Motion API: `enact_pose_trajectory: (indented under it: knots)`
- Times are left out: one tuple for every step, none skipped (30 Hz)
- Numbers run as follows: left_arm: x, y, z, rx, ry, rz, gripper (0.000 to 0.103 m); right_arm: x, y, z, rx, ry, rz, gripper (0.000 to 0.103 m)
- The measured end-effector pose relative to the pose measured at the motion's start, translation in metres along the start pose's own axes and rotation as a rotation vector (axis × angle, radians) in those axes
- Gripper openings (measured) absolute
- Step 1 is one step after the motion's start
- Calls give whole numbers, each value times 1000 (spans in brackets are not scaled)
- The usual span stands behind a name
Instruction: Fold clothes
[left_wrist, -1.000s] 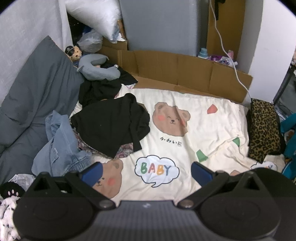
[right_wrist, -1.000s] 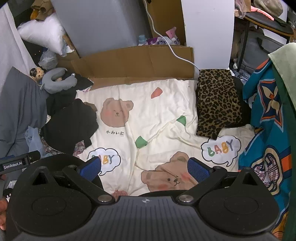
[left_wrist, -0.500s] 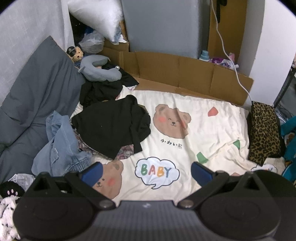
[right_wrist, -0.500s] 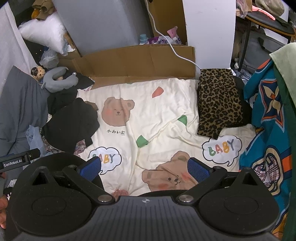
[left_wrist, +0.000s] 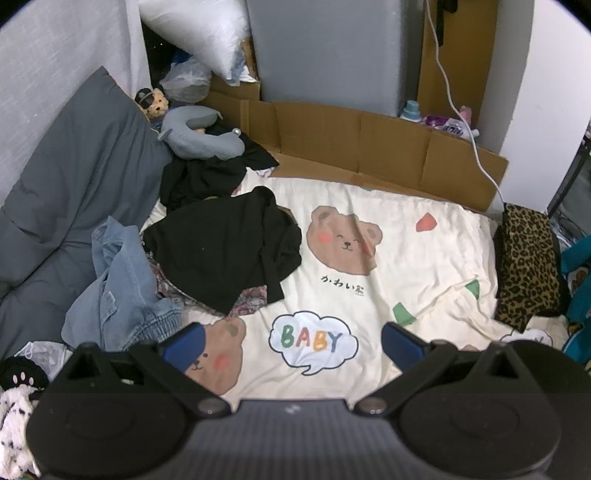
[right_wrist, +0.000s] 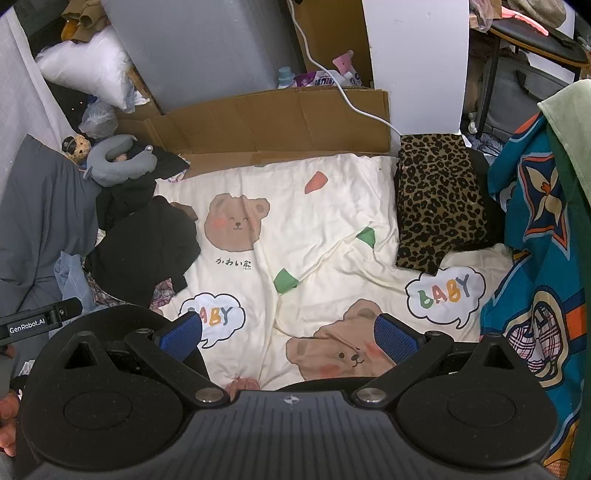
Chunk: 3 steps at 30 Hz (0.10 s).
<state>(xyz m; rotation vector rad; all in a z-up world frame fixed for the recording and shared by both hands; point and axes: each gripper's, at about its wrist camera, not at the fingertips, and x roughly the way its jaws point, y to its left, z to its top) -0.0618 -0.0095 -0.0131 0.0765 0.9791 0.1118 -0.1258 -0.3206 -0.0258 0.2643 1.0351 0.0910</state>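
Both grippers, left gripper (left_wrist: 291, 341) and right gripper (right_wrist: 290, 338), spread wide, empty, hovering above cream bear-print blanket (left_wrist: 388, 266); crumpled black garment (left_wrist: 221, 251) at blanket's left edge, probably next pick; needs leftward reach

The right claw (right_wrist: 288, 338) hangs spread wide and empty over a cream bear-print blanket (right_wrist: 317, 221). A black garment (right_wrist: 144, 251) lies crumpled at the blanket's left edge — a folded leopard-print piece (right_wrist: 436, 195) at its right.
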Motion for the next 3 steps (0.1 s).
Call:
enact_pose_trajectory:
  knots:
    - [0,0,0,0,-1,1,102,0,0,0,1,0,2,102]
    - [0,0,0,1,-1,2,102,0,-1,0,2,0,3,102]
    - [0,0,1,3,-2,3,102,0,-2,0,3,0,4,102]
